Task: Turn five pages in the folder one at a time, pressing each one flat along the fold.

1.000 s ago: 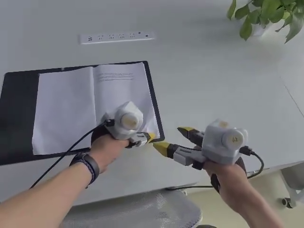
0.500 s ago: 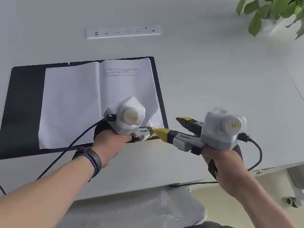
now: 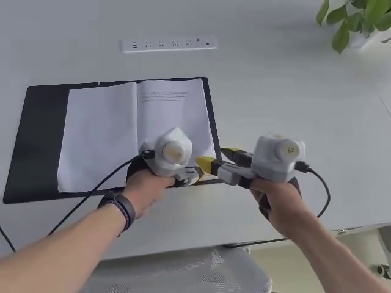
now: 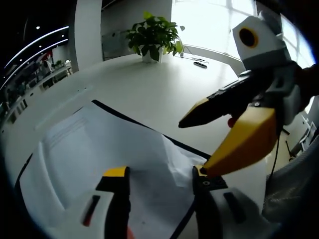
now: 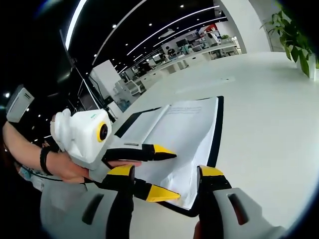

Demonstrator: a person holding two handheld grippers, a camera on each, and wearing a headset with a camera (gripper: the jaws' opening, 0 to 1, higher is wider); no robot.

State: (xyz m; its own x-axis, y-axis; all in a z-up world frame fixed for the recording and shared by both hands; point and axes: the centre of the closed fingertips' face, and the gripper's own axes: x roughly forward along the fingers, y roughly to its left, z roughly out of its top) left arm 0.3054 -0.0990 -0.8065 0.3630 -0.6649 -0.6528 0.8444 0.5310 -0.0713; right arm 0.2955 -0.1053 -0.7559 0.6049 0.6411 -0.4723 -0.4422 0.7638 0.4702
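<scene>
The black folder lies open on the white table, its white pages spread flat. My left gripper sits at the right page's lower right corner. In the left gripper view, this gripper is open, with the page corner lying between and under its jaws. My right gripper comes in from the right, open, its yellow tips close to the left gripper at the folder's right edge. In the right gripper view, the right gripper is open over the same corner of the folder.
A white power strip lies on the table behind the folder. A potted plant stands at the far right corner. The table's front edge runs just below my hands, with a grey chair seat under it.
My right gripper has moved left, up to the folder's lower right corner and close to the left gripper. The left gripper has stayed at the page corner. The head camera has shifted.
</scene>
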